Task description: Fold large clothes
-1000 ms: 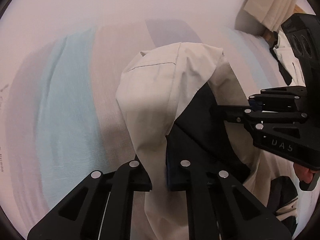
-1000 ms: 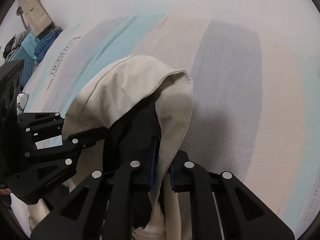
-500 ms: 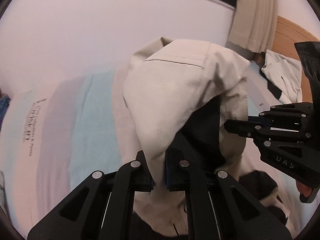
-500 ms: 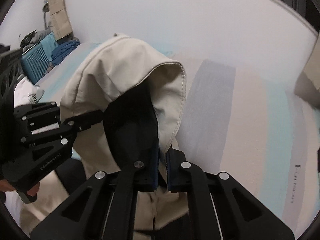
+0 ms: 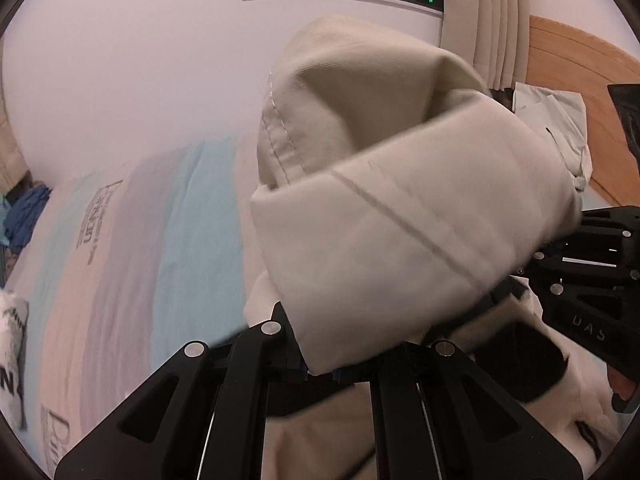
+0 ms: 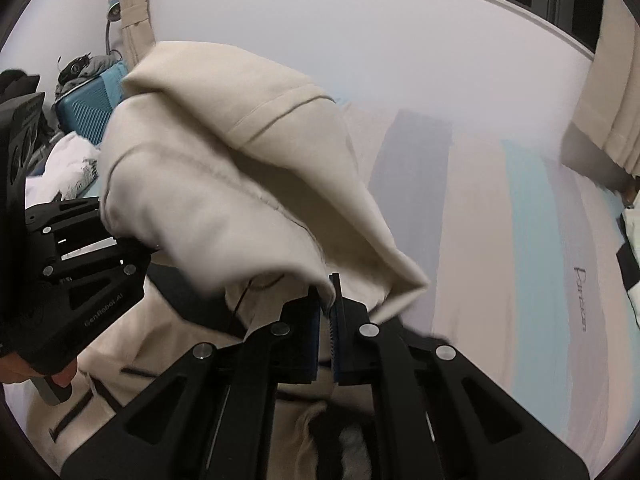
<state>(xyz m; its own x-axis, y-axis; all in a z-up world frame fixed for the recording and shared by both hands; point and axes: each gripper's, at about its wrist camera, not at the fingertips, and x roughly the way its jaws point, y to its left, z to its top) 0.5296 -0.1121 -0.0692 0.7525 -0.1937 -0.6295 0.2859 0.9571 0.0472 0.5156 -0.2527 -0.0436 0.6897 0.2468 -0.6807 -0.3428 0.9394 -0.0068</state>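
A large beige jacket (image 5: 400, 208) with a dark lining is lifted above the striped bed and flops forward over both grippers. My left gripper (image 5: 316, 364) is shut on its edge; the cloth hides the fingertips. In the right wrist view the same jacket (image 6: 224, 176) bulges up and left, and my right gripper (image 6: 329, 300) is shut on a fold of its hem. Each gripper shows in the other's view: the right gripper (image 5: 576, 280) at the right edge, the left gripper (image 6: 76, 256) at the left, both pinching the same raised edge. The rest of the jacket (image 6: 168, 360) lies below.
The bed sheet (image 6: 480, 240) has pastel blue, pink and grey stripes. A teal suitcase (image 6: 92, 100) and piled clothes (image 6: 68, 164) lie at the left. A wooden headboard (image 5: 580, 80) and white garment (image 5: 560, 120) are at the right. Curtains (image 6: 612, 92) hang by a dark window.
Both grippers have risen and tilted up with the jacket, so the wall and window now show. The lifted cloth has swung forward and fills more of each view, hiding its dark lining.
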